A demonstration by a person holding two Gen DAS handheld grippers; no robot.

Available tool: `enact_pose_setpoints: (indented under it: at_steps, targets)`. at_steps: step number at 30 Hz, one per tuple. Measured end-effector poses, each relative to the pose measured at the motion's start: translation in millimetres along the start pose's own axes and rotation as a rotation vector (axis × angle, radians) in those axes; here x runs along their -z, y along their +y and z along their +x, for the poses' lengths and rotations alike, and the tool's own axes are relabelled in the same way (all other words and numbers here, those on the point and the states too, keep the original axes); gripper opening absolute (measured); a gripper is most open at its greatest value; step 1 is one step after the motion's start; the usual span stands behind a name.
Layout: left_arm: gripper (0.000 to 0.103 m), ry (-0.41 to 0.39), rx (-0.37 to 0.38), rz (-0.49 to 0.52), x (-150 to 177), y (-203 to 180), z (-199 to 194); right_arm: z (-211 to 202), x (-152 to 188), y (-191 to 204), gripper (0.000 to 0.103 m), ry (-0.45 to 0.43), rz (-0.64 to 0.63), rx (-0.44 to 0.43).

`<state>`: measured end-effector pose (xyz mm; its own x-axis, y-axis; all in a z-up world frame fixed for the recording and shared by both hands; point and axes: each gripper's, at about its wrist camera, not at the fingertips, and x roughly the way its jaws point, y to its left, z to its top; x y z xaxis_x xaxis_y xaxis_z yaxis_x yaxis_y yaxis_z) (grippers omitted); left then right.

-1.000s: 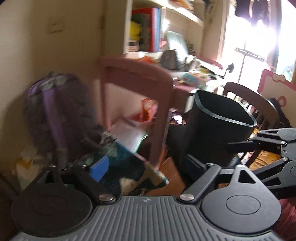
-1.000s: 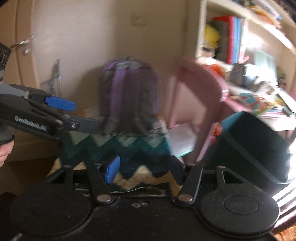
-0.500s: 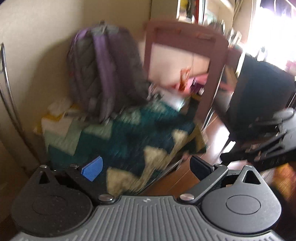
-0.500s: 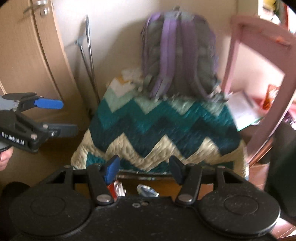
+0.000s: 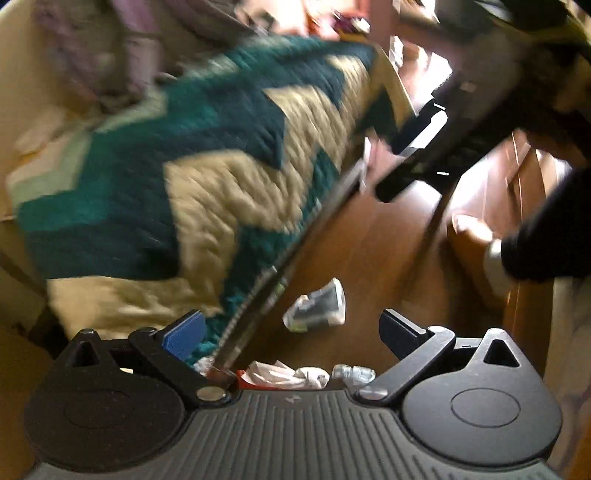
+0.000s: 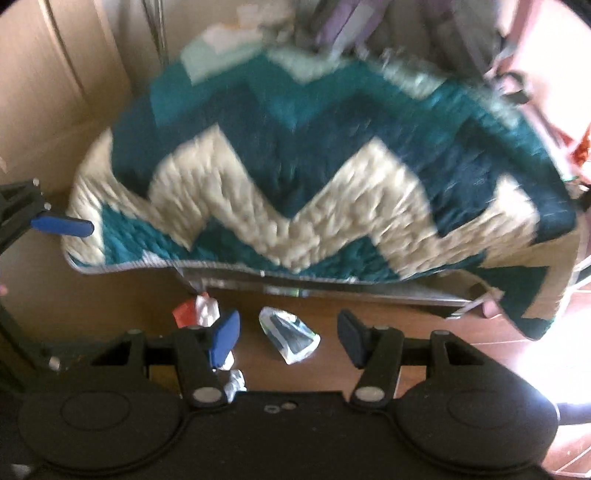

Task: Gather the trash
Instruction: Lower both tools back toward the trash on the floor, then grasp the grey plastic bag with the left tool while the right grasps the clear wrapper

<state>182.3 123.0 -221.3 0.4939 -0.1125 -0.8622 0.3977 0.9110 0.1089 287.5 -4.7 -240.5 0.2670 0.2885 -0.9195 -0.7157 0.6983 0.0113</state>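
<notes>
A crumpled clear plastic wrapper [image 6: 290, 338] lies on the brown wooden floor, also in the left wrist view [image 5: 317, 308]. A red-and-white crumpled wrapper [image 6: 195, 314] lies to its left, with a small foil scrap [image 6: 234, 384] below. In the left wrist view the white and red wrapper [image 5: 280, 374] and foil scrap [image 5: 352, 373] sit at the gripper's base. My right gripper [image 6: 288, 338] is open, above the clear wrapper. My left gripper [image 5: 291, 332] is open and empty above the floor trash. The left gripper's blue fingertip [image 6: 61, 225] shows at the right wrist view's left edge.
A teal and cream zigzag quilt [image 6: 314, 177] hangs over a low frame just behind the trash. A purple backpack [image 6: 369, 22] rests on it. A wooden cabinet door [image 6: 44, 92] stands left. Dark chair legs [image 5: 436, 155] and a dark sleeve [image 5: 546, 229] are on the right.
Both grippers have tilted down toward the floor. The quilt now fills the upper views and the floor trash has come into sight. Both grippers stay open.
</notes>
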Motion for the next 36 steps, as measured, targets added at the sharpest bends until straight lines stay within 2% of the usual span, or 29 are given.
enact_pose_setpoints:
  at_steps: [6, 14, 17, 21, 25, 33, 36]
  targets:
    - [0.101, 0.07, 0.086, 0.093, 20.9, -16.7, 64.5, 84.0, 11.1, -2.3, 0.058, 0.088, -0.073, -0.022]
    - [0.101, 0.226, 0.186, 0.12, 67.8, -43.4, 152.4, 176.7, 26.3, -3.0, 0.058, 0.191, -0.227, -0.052]
    - [0.101, 0.291, 0.256, 0.071, 82.0, -50.9, 182.6, 204.7, 34.0, 3.5, 0.058, 0.209, -0.312, -0.065]
    - [0.101, 0.37, 0.325, -0.073, 93.1, -55.1, 221.7, 235.1, 40.3, 7.4, 0.058, 0.22, -0.385, -0.097]
    - [0.101, 0.393, 0.346, -0.156, 102.0, -61.6, 248.7, 264.0, 45.6, 10.2, 0.057, 0.243, -0.436, -0.109]
    - [0.099, 0.45, 0.331, -0.155, 118.7, -80.8, 286.4, 301.2, 54.0, 10.6, 0.056, 0.271, -0.437, -0.106]
    - [0.083, 0.473, 0.323, -0.139, 122.4, -87.2, 295.3, 310.0, 57.8, 9.5, 0.055, 0.274, -0.43, -0.094]
